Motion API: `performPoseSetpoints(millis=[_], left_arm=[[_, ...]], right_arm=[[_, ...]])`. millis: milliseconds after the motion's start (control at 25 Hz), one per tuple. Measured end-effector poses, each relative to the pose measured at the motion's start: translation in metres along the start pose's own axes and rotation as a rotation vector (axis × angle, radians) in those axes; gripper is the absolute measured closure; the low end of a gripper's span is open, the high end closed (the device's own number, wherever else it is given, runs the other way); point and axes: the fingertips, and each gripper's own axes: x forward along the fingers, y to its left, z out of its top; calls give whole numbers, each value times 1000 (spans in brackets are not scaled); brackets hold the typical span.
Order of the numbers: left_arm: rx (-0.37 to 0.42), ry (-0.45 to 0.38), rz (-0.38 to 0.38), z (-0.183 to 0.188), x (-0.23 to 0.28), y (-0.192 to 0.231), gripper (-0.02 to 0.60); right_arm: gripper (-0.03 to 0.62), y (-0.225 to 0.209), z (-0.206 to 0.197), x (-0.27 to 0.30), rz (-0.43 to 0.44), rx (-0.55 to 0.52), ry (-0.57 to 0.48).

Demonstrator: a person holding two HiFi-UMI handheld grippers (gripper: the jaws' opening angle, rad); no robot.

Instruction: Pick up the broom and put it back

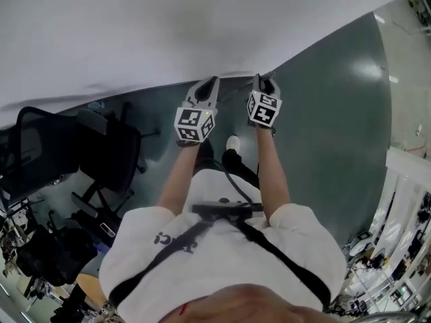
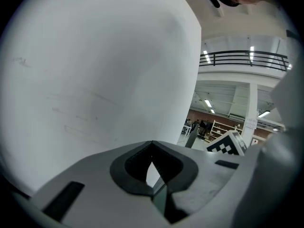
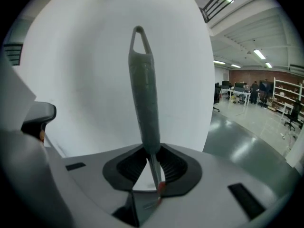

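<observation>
The broom's grey-green handle (image 3: 145, 94) stands upright, with its hang loop at the top, in front of a white wall. My right gripper (image 3: 153, 158) is shut on the lower end of this handle; a thin shaft with a red mark runs down between the pads. In the head view the right gripper (image 1: 264, 86) is raised next to the left gripper (image 1: 204, 89), both close to the wall. In the left gripper view the left gripper (image 2: 152, 163) has its jaws together and nothing shows between them. The broom's head is hidden.
A large white wall (image 1: 168, 32) fills the space ahead. Black office chairs (image 1: 101, 153) stand at the left on the dark grey floor (image 1: 330, 133). White shelving (image 1: 404, 194) lines the right edge. Desks and people are far off across the hall (image 3: 247, 91).
</observation>
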Motion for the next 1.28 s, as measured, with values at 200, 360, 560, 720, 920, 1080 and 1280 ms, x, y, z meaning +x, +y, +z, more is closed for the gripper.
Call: performPoseSetpoints(millis=[200, 360, 560, 720, 920, 1080, 1280], left_arm=[[52, -53, -14, 39, -8, -31, 569], [93, -87, -27, 63, -13, -57, 569], [117, -143, -30, 91, -22, -78, 569], [119, -195, -22, 119, -29, -90, 570], [145, -279, -4, 156, -41, -99, 569], [178, -327, 23, 174, -49, -105, 569], [199, -364, 12, 185, -57, -110, 569]], right_arm=[[497, -11, 47, -52, -42, 53, -100], [497, -7, 83, -87, -4, 29, -184], [497, 2, 129, -128, 41, 24, -285], [497, 5, 162, -155, 74, 23, -364], [497, 15, 196, -181, 117, 9, -457], [497, 23, 214, -198, 151, -10, -507], [497, 37, 230, -213, 194, -41, -555]])
